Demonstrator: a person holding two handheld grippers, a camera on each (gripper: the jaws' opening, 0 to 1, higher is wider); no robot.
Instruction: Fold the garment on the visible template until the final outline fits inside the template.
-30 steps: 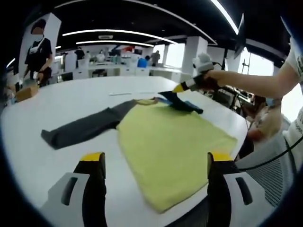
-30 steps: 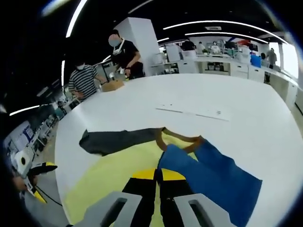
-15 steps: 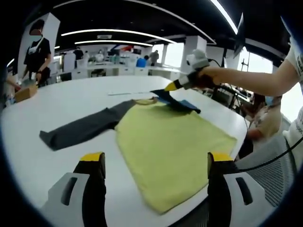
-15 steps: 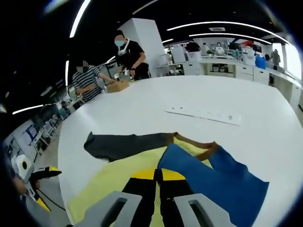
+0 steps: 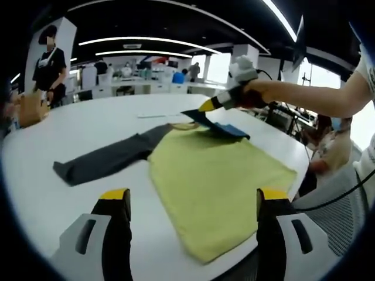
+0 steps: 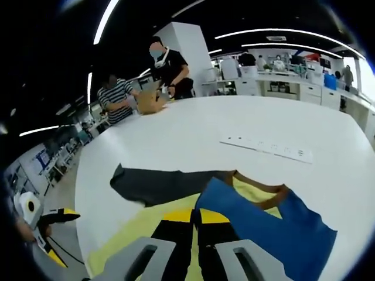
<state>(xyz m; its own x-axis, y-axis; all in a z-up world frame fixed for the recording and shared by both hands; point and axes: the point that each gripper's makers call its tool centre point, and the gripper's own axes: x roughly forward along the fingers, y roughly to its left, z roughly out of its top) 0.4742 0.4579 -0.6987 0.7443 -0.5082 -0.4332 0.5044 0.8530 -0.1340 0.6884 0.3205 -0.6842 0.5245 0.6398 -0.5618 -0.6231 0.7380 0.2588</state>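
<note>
Two grippers are ours here. Our left gripper hangs low over the near edge of the white table, its yellow-tipped jaws spread wide with nothing between them. Our right gripper is reached out on an outstretched arm over the far side of the garment; in the left gripper view we see it raised a little above the tabletop, a hand wrapped around its handle. Its jaws are pressed together on the blue sleeve, whose pinched corner is lifted while the rest drapes back onto the cloth.

The garment lies flat on the table, its yellow-green body between and just beyond our left jaws, one corner reaching the table's near edge. The grey sleeve stretches out flat to the left, with bare white tabletop all around it. Beyond the collar the table is wide and open, apart from a long white strip lying well apart from the garment.
</note>
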